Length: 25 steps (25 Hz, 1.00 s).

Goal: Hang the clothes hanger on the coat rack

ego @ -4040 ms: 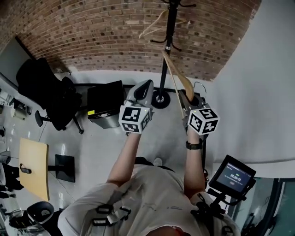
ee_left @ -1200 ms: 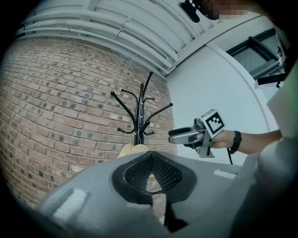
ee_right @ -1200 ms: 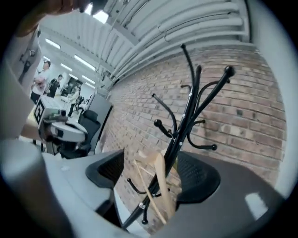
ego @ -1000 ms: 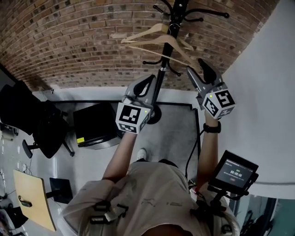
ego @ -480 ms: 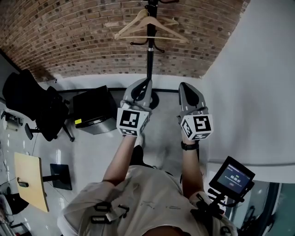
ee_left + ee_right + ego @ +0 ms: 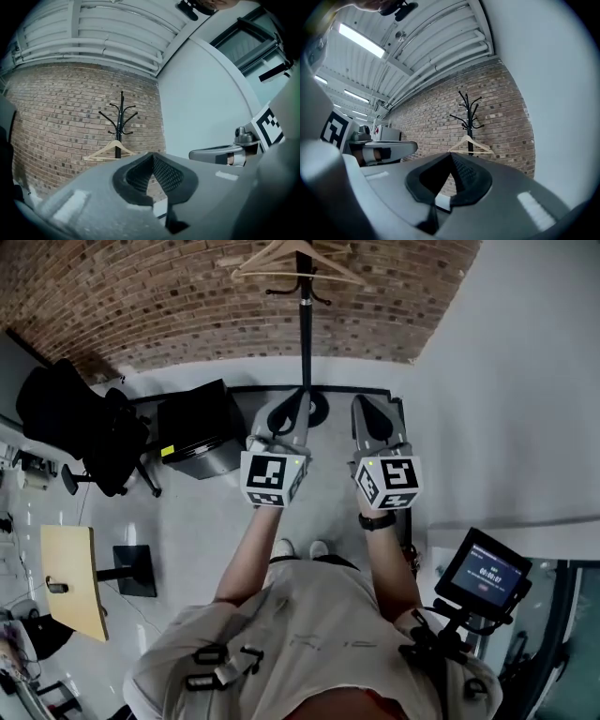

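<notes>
A black coat rack [image 6: 305, 334] stands against the brick wall, with pale wooden hangers [image 6: 295, 261] on its hooks at the top of the head view. In the left gripper view the rack [image 6: 121, 117] and a hanger [image 6: 114, 149] are far ahead. The right gripper view shows the same rack [image 6: 468, 117] and hanger [image 6: 469, 144]. My left gripper [image 6: 296, 399] and right gripper [image 6: 362, 403] are held side by side, level, well short of the rack. The left gripper [image 6: 151, 157] is shut and holds nothing. So is the right gripper [image 6: 451, 157].
A black office chair [image 6: 80, 427] and a black box [image 6: 195, 439] stand on the floor to the left. A wooden tabletop [image 6: 69, 582] is at the near left. A white wall [image 6: 525, 381] runs along the right, with a small screen [image 6: 485, 575] near it.
The right gripper held a hanger at the rack four seconds ago; the hanger now hangs there. Both grippers have drawn back from the rack, and the right jaws have shut.
</notes>
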Motion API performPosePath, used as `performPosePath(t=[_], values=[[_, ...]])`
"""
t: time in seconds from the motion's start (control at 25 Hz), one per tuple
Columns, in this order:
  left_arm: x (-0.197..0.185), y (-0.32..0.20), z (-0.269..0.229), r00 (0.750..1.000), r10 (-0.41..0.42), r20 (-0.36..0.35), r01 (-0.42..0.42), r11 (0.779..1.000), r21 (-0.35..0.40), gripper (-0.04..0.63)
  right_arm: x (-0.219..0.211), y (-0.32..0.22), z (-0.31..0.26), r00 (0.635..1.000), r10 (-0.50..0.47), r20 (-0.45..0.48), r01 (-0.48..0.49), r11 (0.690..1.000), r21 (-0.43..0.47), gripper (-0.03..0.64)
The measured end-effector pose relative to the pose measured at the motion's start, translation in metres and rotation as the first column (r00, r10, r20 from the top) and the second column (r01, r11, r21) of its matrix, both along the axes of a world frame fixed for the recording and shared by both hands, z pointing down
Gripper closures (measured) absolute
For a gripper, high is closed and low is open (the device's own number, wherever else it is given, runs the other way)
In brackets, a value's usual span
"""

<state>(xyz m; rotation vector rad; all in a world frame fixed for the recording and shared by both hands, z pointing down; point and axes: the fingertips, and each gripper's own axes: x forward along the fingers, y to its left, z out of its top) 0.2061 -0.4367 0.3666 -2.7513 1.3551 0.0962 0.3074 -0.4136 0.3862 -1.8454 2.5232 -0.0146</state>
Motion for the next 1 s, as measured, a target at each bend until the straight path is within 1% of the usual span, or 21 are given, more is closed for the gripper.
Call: performPosePath(t=[0.12, 0.28, 0.8, 1.0], values=[[-0.011, 0.014, -0.009, 1.0, 0.013, -0.009, -0.013, 1.0, 0.007, 0.592, -0.016, 0.009, -0.007, 1.0, 0.009, 0.001, -0.009, 1.0, 0.008, 0.612], [-0.012, 0.016, -0.012, 1.0, 0.017, -0.013, -0.017, 1.0, 0.009, 0.592, -0.025, 0.006, -0.014, 1.0, -0.001, -0.007, 0.001, 1.0, 0.005, 0.612], [-0.03, 0.004, -0.02, 0.999, 0.033, -0.005, -0.033, 0.999, -0.017, 0.592, -0.043, -0.005, -0.026, 1.0, 0.021, -0.007, -0.021, 1.0, -0.02, 0.612], [-0.052, 0.002, -0.018, 0.999, 0.04, -0.003, -0.04, 0.999, -0.018, 0.592, -0.065, -0.006, -0.024, 1.0, 0.029, 0.0, -0.029, 0.999, -0.022, 0.612]])
